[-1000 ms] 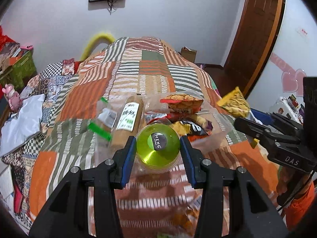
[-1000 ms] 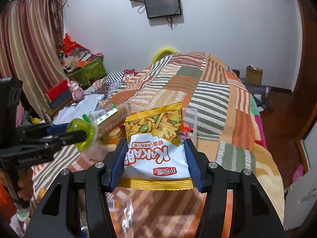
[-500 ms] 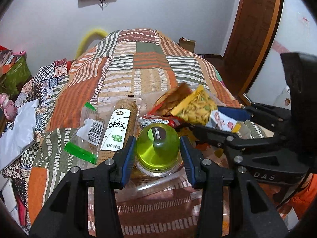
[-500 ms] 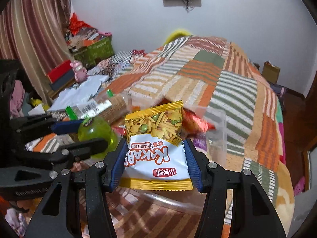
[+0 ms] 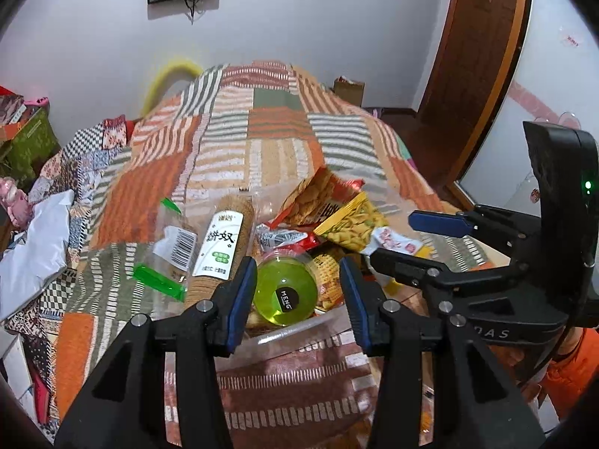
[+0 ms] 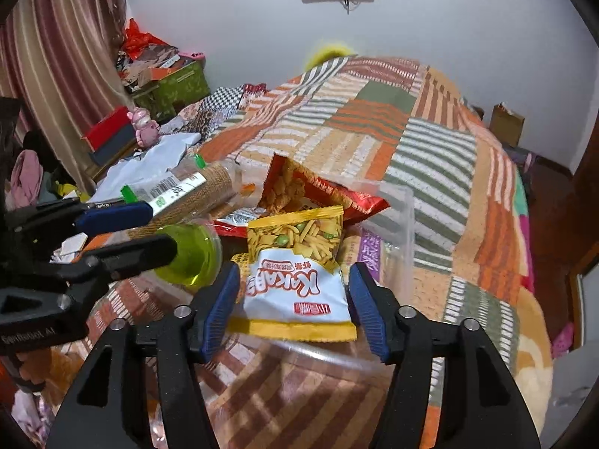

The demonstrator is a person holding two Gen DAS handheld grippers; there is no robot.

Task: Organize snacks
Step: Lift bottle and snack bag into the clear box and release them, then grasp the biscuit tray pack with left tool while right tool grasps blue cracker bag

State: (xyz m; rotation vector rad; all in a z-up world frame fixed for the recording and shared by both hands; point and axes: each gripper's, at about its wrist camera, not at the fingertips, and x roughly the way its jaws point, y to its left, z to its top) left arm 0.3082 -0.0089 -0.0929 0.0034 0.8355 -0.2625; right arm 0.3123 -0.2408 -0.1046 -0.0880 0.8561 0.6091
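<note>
Left wrist view: a biscuit roll point(image 5: 224, 247) in clear wrap lies leftmost in the clear plastic bin point(image 5: 288, 331) on the patchwork bed point(image 5: 277, 138). Right of it, the left gripper point(image 5: 297, 292) has its jaws around the green jelly cup point(image 5: 286, 295), with no clear press on it visible. Further right, the right gripper point(image 6: 294, 301) has just been opening its jaws; the yellow snack bag point(image 6: 295, 262) sits loose between them, over the bin, beside a red snack bag point(image 6: 299, 191).
</note>
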